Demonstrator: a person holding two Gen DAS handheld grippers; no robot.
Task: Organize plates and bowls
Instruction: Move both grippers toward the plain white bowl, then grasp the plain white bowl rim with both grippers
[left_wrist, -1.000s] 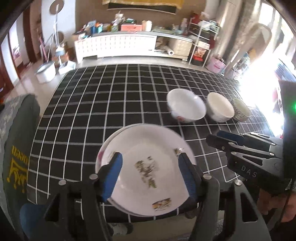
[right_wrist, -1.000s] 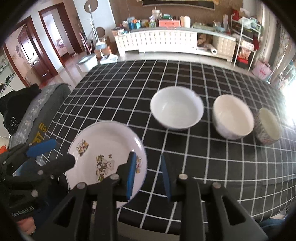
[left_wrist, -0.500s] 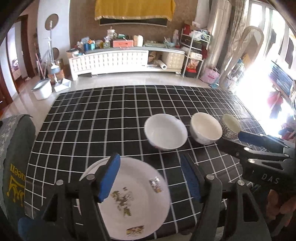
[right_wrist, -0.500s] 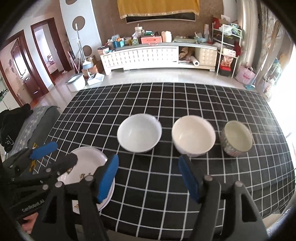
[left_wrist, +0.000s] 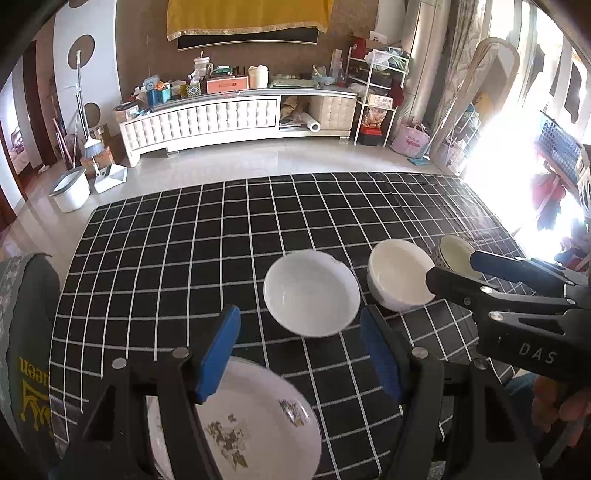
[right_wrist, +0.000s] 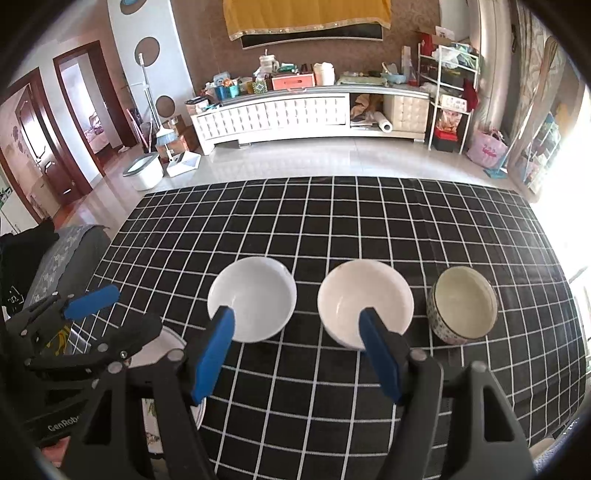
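A: Where do the dishes stand?

B: Three bowls sit in a row across the checked tablecloth (right_wrist: 369, 229): the white bowl (right_wrist: 252, 298) on the left, the cream bowl (right_wrist: 365, 302) in the middle and the patterned bowl (right_wrist: 462, 304) on the right. They are near one another but not touching, all upright with mouths up. The decorated plate (left_wrist: 243, 424) lies flat at the near left edge of the table, apart from the bowls.

A: Why that layout, do you think?

B: My guess is that the plate is kept in its own spot and the bowls, which look graded from large to small, are lined up for nesting. I cannot tell whether a second plate lies under the first.

A: And the tools?

B: The left gripper (left_wrist: 301, 350) hangs above the plate's far rim with its blue pads spread wide and nothing between them. The right gripper (right_wrist: 297, 350) is likewise spread and empty, its two pads framing the gap between the white and cream bowls from above.

A: So what comes next?

B: Probably a bowl gets picked up, since the right tool faces them. A rim pinch would suit; glazed walls may slip, so the grip needs to be firm
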